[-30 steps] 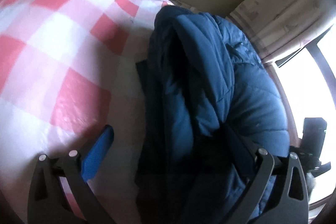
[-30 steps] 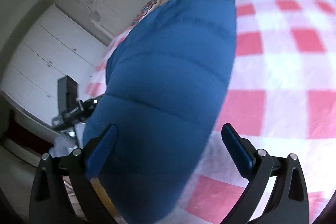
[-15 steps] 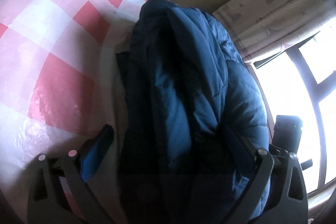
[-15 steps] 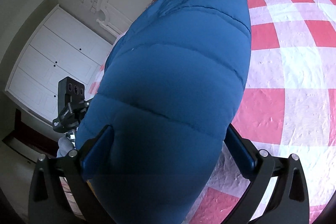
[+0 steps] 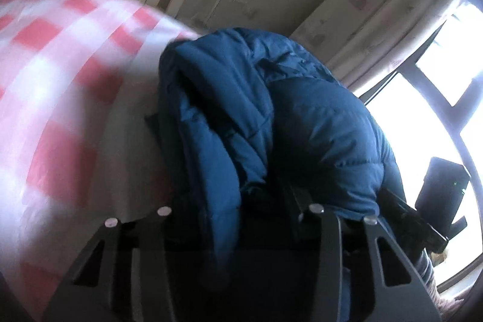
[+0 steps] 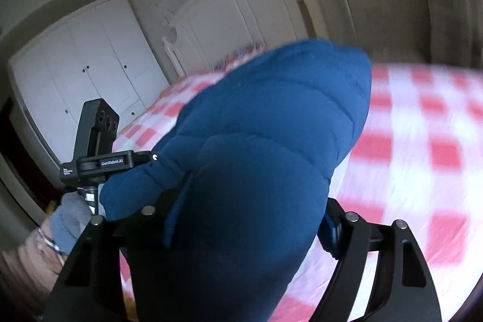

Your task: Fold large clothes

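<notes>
Left wrist view put the left gripper at the bottom centre of the frame, its jaws having just been closing, with thick folds of the blue puffer jacket bunched between them; the fingers were buried in the fabric, and they looked clamped on it. From there the jacket rose through the middle of the frame as a dark quilted heap. Beyond it to the left spread the bed with its red and white checked cover, blurred. At the right edge stood the window, very bright, with a pale curtain above it at upper right.

In the right wrist view the right gripper sat at the bottom centre, its jaws also having just been closing on a fat roll of the same jacket; the left finger pressed into the padding, and the blue pad of the right finger lay against the roll's edge. The jacket filled the centre. The checked bed lay to the right, white cupboards at upper left. At lower left a hand held the other gripper's handle.
</notes>
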Demonstrator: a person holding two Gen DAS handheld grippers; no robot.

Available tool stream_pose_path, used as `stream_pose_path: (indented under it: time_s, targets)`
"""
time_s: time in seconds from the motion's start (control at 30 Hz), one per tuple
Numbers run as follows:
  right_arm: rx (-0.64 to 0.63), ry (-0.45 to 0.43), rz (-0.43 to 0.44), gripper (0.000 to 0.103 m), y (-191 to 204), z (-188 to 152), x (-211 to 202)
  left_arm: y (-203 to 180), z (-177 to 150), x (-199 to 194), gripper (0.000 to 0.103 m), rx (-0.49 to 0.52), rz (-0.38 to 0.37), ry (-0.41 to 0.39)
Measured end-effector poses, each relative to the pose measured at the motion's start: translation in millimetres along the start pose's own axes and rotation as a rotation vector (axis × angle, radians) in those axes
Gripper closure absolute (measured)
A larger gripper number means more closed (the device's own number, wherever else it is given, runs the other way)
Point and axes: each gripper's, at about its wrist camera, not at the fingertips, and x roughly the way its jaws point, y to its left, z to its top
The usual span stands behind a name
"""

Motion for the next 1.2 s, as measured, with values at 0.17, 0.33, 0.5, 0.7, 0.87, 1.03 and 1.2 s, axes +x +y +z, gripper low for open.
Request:
stream_pose_path:
  time_s: [0.17, 0.33, 0.5, 0.7, 0.87, 1.03, 1.2]
  targets:
    - [-0.072, -0.083, -0.068, 0.028, -22.7, 47.8, -38.4, -51.1, 47.1, 26.7, 0.058, 0.025, -0.066, -0.078]
    - [-0.037, -0.042, -0.128, 0.028, -94.9, 78.9, -46.2, -89.4, 78.7, 111.5, 0.058, 0.031, -0.033, -0.022]
    - [0.174, 0.177, -0.225, 0.021, -193.3, 33.8, -3.6, -78.2, 43.5, 184.3, 0.042, -0.012, 0.054, 0.069]
    - [0.156, 0.111, -0.331, 0.012, -189.3, 34.2, -29.9, -100.6, 47.9, 165.6, 0.029, 0.100, 0.208, 0.052]
    - [-0.026, -0.073, -0.450, 0.010, -127.8, 41.4, -67.0, -143.6, 70.2, 110.4, 0.003, 0.245, 0.458, -0.226]
    - [-0.266, -0.084, -0.451, 0.027, -62.1, 30.9, -39.1, -197.6, 125.2, 115.5, 0.002, 0.341, 0.469, -0.282]
    - [-0.477, 0.018, -0.449, 0.036, -18.3, 11.0, 22.5, -216.5, 160.9, 195.5, 0.002, 0.415, 0.395, -0.066]
